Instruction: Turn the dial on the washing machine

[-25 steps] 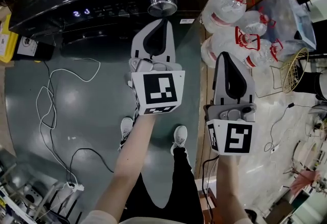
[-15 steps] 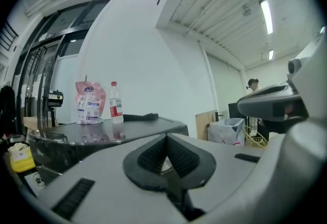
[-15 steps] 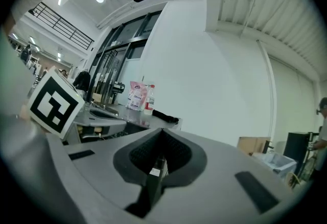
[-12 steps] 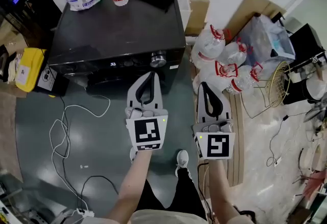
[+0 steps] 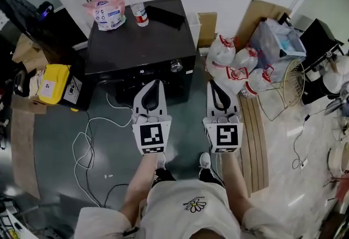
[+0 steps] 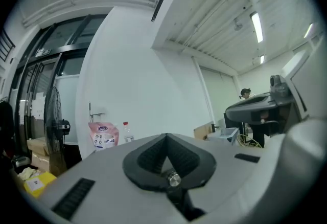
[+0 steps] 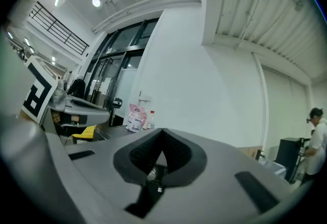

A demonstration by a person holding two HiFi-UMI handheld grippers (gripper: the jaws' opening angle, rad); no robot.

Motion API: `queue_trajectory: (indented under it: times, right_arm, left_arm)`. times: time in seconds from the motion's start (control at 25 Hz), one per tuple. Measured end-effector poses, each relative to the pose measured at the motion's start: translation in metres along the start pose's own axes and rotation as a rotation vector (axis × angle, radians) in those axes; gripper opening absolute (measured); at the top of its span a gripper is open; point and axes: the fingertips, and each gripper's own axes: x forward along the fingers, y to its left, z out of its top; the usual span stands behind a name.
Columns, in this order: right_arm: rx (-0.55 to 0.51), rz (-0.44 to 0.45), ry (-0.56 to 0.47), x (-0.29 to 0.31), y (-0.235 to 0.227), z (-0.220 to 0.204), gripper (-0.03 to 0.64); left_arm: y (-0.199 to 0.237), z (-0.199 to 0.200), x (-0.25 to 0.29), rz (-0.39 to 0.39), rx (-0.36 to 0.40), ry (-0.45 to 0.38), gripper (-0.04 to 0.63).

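Note:
The black washing machine (image 5: 139, 41) stands at the top middle of the head view, with its silver dial (image 5: 175, 65) at the right end of the front panel. My left gripper (image 5: 155, 83) is shut and empty, its tip just below the panel and left of the dial, not touching it. My right gripper (image 5: 212, 83) is also shut and empty, to the right of the machine's front corner. In both gripper views the jaws meet at the tip with nothing between them, and the dial is hidden behind them.
On the machine's top lie a pink pouch (image 5: 108, 12), a plastic bottle (image 5: 137, 9) and a flat black object (image 5: 165, 16). Water jugs (image 5: 234, 69) and a wire basket (image 5: 283, 85) crowd the right. A yellow box (image 5: 49, 84) sits left; white cable (image 5: 90, 134) loops across the floor.
The head view has drawn back, so the whole machine shows. The left gripper has come away from under the dial, and both grippers now sit level, side by side.

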Motion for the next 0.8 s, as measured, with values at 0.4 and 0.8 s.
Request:
queue_trajectory:
  times: [0.4,0.8]
  right_arm:
    - [-0.022,0.123,-0.060,-0.014,0.045,0.031,0.003]
    - [-0.013,0.155,-0.084,-0.007,0.050,0.040,0.003]
  left_arm:
    - [0.004,0.023,-0.041,0.016,0.003,-0.064,-0.002]
    - [0.021,0.047,-0.043,0.068,0.021,-0.125,-0.002]
